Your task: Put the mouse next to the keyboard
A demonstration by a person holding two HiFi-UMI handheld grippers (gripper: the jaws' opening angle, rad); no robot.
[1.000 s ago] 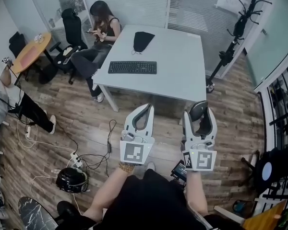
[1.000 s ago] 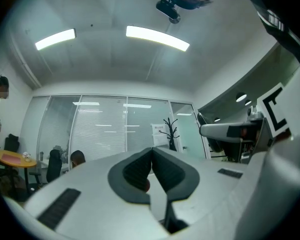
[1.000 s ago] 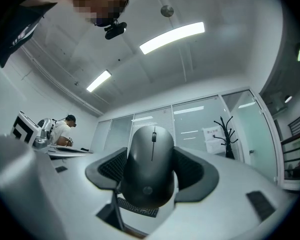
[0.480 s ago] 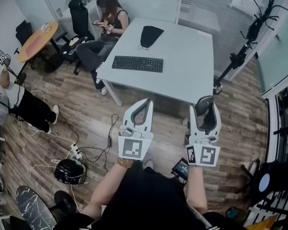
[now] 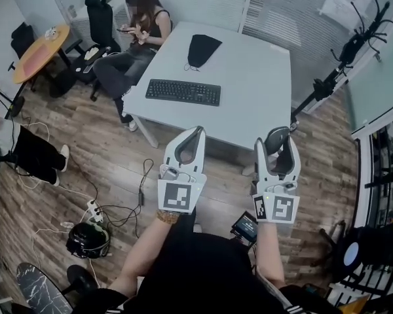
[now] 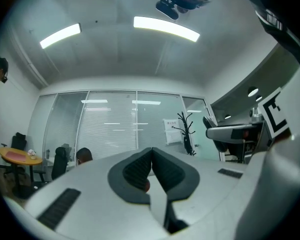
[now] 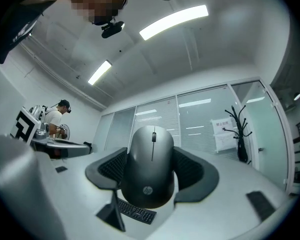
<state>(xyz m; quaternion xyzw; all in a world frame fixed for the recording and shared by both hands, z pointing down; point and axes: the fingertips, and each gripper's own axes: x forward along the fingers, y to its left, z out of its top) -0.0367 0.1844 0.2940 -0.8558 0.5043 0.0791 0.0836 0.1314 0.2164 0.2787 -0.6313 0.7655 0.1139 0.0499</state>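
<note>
A grey mouse (image 7: 151, 166) sits clamped between the pads of my right gripper (image 7: 151, 173); from the head view that mouse (image 5: 276, 138) shows at the tip of the right gripper (image 5: 278, 150), over the floor short of the table. The black keyboard (image 5: 183, 91) lies on the white table (image 5: 255, 103) toward its left side, and a sliver of the keyboard (image 7: 135, 211) shows below the mouse in the right gripper view. My left gripper (image 5: 189, 143) is shut and holds nothing; in its own view the left gripper (image 6: 151, 165) has its pads pressed together.
A black bag (image 5: 202, 48) rests at the table's far end. A seated person (image 5: 139, 34) is at the table's left. A coat stand (image 5: 340, 64) stands to the right. Cables and a power strip (image 5: 92, 209) lie on the wood floor at left, near a dark helmet-like object (image 5: 86, 239).
Both grippers have shifted slightly forward toward the table as the view moved; the right one keeps its hold on the mouse, the left stays shut.
</note>
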